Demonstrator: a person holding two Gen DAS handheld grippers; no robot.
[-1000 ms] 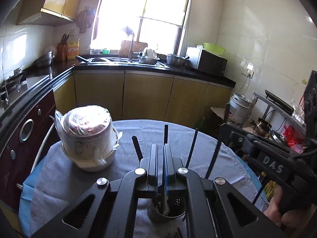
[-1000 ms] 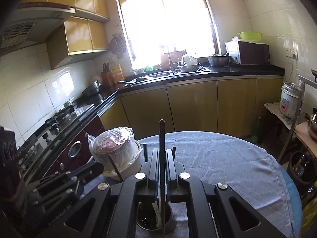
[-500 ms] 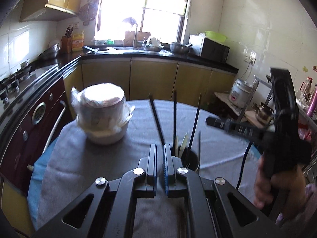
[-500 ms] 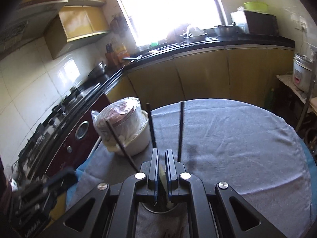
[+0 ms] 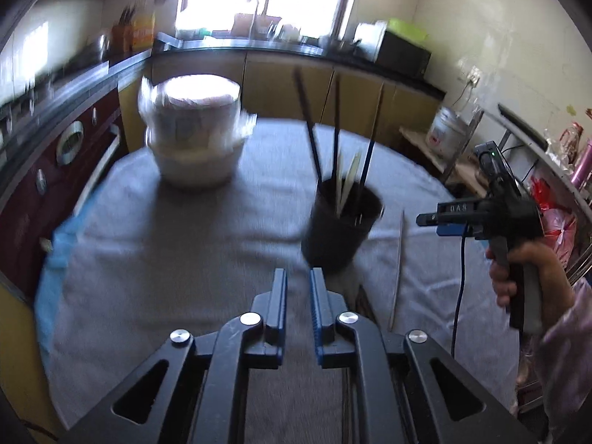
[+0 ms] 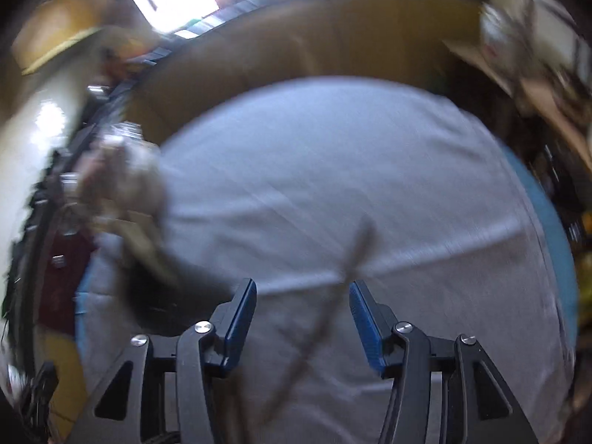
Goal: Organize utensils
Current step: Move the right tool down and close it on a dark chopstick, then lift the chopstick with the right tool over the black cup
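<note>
A dark utensil cup (image 5: pixel 340 229) stands on the grey tablecloth (image 5: pixel 207 259) with several dark and pale chopsticks (image 5: pixel 335 140) upright in it. One pale chopstick (image 5: pixel 399 266) lies on the cloth just right of the cup. My left gripper (image 5: pixel 298 277) is slightly open and empty, just in front of the cup. My right gripper (image 6: pixel 301 288) is open and empty; a blurred chopstick (image 6: pixel 347 259) lies on the cloth between its fingers. It also shows in the left wrist view (image 5: pixel 481 214), held right of the cup. The cup is a dark blur in the right wrist view (image 6: pixel 159 296).
A plastic-wrapped white pot (image 5: pixel 196 137) stands at the table's back left. Kitchen cabinets (image 5: pixel 281 81) and a stove front (image 5: pixel 55 155) ring the table. A rice cooker (image 5: pixel 449 129) and a cluttered shelf (image 5: pixel 555 155) are at the right.
Both grippers have pulled back from the cup and opened. The right gripper swung right and down over the loose chopstick; its view is now motion-blurred.
</note>
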